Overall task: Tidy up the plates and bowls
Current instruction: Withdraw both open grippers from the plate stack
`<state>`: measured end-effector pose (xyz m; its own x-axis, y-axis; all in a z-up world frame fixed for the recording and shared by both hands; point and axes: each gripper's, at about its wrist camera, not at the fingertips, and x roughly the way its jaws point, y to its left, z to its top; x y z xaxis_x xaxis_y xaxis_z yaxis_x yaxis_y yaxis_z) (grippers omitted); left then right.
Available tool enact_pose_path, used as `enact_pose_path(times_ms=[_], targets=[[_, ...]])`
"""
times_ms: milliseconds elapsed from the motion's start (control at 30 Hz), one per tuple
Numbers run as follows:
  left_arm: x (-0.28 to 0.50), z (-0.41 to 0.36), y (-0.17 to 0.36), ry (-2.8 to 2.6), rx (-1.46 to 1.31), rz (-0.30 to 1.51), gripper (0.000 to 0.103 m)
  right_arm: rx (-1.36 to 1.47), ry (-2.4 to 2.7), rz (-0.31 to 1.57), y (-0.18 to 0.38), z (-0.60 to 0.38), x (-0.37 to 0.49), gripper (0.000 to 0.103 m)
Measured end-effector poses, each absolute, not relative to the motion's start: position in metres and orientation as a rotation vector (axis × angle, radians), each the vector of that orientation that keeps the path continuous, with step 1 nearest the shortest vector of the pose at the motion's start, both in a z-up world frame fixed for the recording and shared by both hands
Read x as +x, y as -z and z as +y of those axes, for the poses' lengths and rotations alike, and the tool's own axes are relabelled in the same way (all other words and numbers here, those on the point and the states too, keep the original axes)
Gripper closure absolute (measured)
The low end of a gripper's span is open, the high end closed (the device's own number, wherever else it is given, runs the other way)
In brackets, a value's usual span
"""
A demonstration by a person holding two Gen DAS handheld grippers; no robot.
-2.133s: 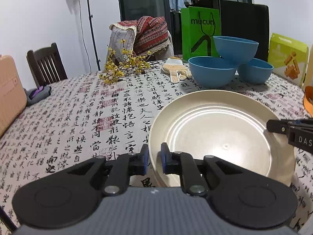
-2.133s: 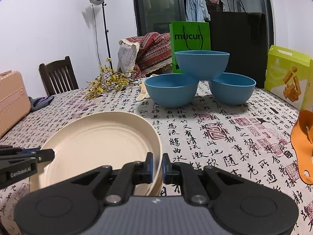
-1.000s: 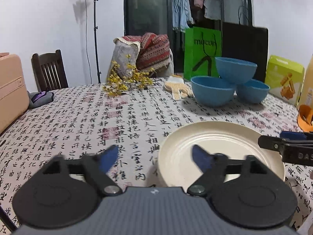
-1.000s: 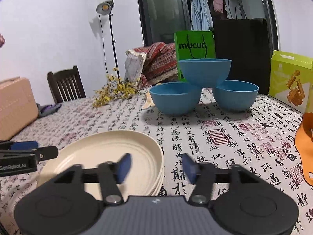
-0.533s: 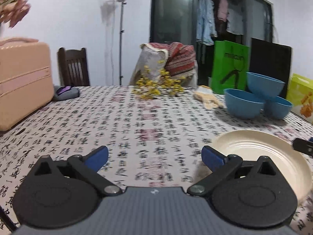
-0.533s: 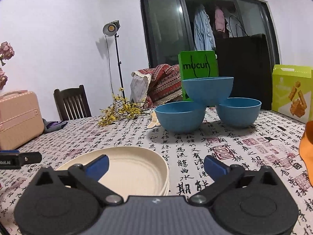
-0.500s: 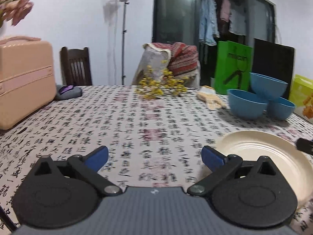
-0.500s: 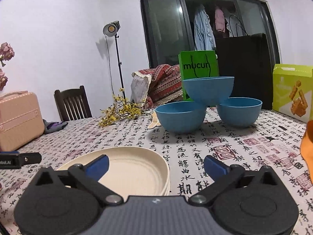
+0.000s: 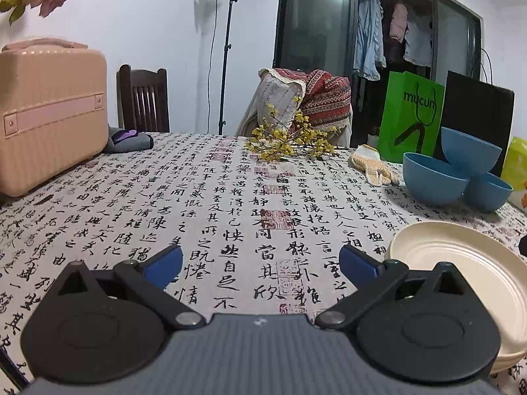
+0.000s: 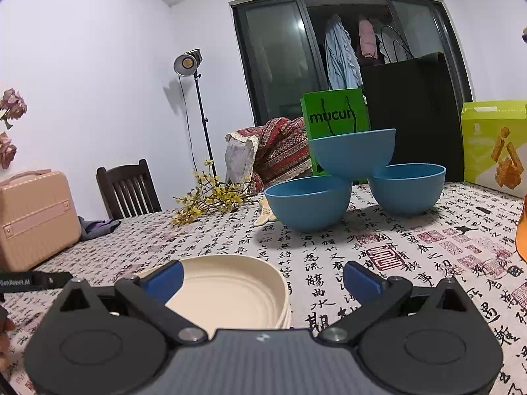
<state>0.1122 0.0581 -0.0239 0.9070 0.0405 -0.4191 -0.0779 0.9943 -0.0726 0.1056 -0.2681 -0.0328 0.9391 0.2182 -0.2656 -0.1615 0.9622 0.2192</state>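
Nearby, plate stack (image 9: 467,273) rim, bare tablecloth (image 9: 230,204)

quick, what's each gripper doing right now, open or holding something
Left gripper: open, fingers spread wide, holding nothing.
Right gripper: open, fingers spread wide, holding nothing; cream plates lie below it.

Pink suitcase (image 9: 49,112) sits at table's left edge, dark wooden chair (image 9: 143,100) behind it. Yellow flower sprig (image 9: 290,140) lies mid-cloth, knit glove (image 9: 374,168) just to its right. Green mucun bag (image 9: 411,118) upright beside black bag (image 9: 477,112). Light stand (image 9: 227,49) by wall; yellow-green snack box (image 10: 494,144) far right.
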Motion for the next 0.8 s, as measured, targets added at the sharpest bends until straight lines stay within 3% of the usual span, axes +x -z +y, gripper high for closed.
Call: enact_pose_path(times_ms=[800], targets=[[0.1100,0.0586,0.0241,-0.057,-0.104,0.413,0.000,0.216,-0.260,0.341,0.0354,-0.2669,0.1111,0.000]])
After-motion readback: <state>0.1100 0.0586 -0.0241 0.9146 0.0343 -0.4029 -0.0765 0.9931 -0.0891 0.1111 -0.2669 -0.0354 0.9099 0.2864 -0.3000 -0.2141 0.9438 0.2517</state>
